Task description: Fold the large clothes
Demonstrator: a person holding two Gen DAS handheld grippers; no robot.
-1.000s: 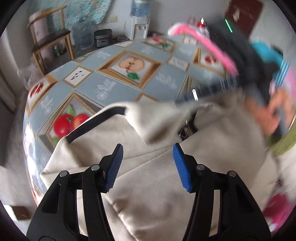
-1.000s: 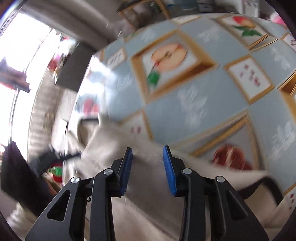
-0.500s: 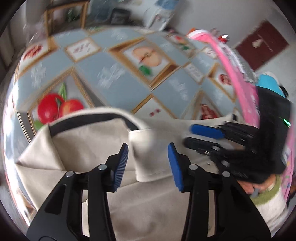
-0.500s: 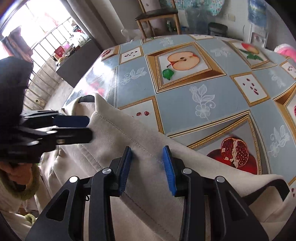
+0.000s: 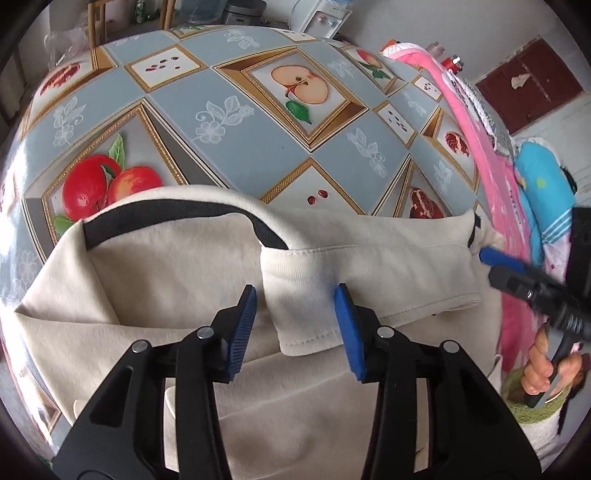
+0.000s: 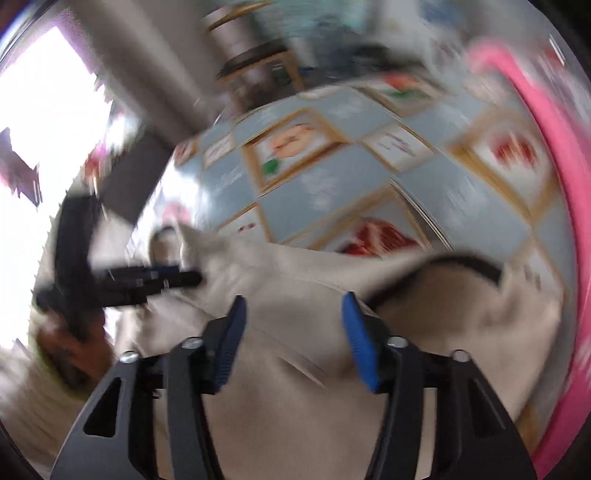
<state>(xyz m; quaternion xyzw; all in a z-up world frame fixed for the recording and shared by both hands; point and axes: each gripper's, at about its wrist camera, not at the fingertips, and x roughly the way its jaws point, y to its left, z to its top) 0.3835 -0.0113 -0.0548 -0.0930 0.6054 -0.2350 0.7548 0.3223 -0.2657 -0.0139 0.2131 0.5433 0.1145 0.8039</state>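
A large beige garment [image 5: 155, 295] with a black-lined collar [image 5: 159, 214] lies on the fruit-patterned tablecloth [image 5: 258, 122]. One sleeve [image 5: 369, 273] is folded across its front. My left gripper [image 5: 295, 328] hovers over the cuff end of that sleeve. The cuff lies between the blue pads, with a small gap at the left pad. My right gripper [image 5: 498, 269] is at the sleeve's far right end, held by a hand [image 5: 543, 369]. In the blurred right wrist view, its jaws [image 6: 295, 341] are opening over beige cloth, with nothing pinched. The left gripper [image 6: 162, 277] shows there at the left.
A pink item [image 5: 480, 147] runs along the table's right edge, with a blue cushion-like bundle [image 5: 543, 199] beside it. Behind the table stand a water dispenser [image 5: 317, 18], a cooker [image 5: 243, 9] and a wooden chair [image 5: 96, 18]. The far tablecloth is bare.
The left gripper sank onto the sleeve cuff, rolled, and its jaws narrowed. The right gripper's jaws widened and it swung sideways along the garment, blurring its view.
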